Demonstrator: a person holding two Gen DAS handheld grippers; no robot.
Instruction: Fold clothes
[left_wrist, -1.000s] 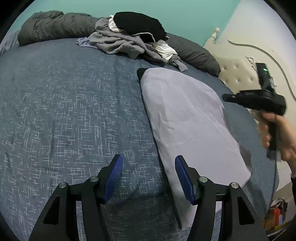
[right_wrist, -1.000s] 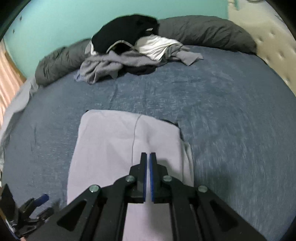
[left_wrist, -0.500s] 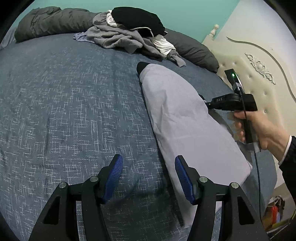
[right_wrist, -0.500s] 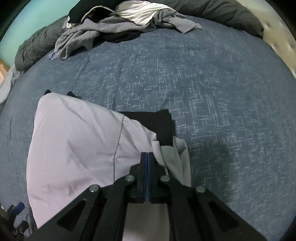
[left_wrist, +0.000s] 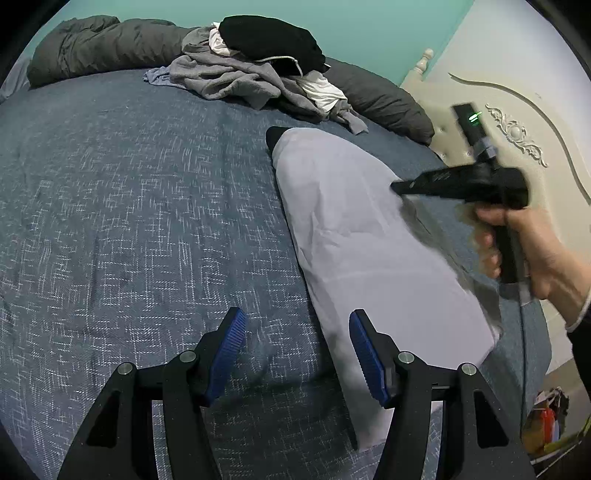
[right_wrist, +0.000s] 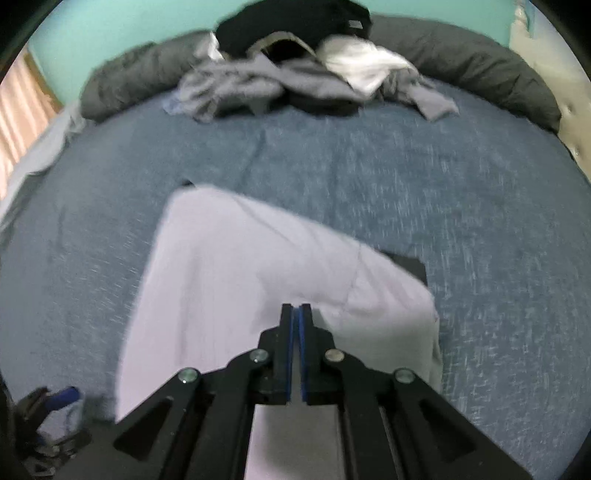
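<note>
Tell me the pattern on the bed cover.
The bed cover is dark blue with short white crosshatch flecks, sharpest in the left wrist view.

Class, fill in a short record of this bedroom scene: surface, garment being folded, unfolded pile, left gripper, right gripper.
surface: blue bedspread
garment: pale lilac cloth lying flat, a black layer showing at its far corner
pile: grey, black and white clothes heaped at the far edge
left gripper: open, empty, beside the cloth's near edge
right gripper: shut, over the cloth

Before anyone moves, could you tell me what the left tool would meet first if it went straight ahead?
Probably the blue bedspread: the open left tool aims down at it, beside the lilac garment. Depth is unclear.
</note>
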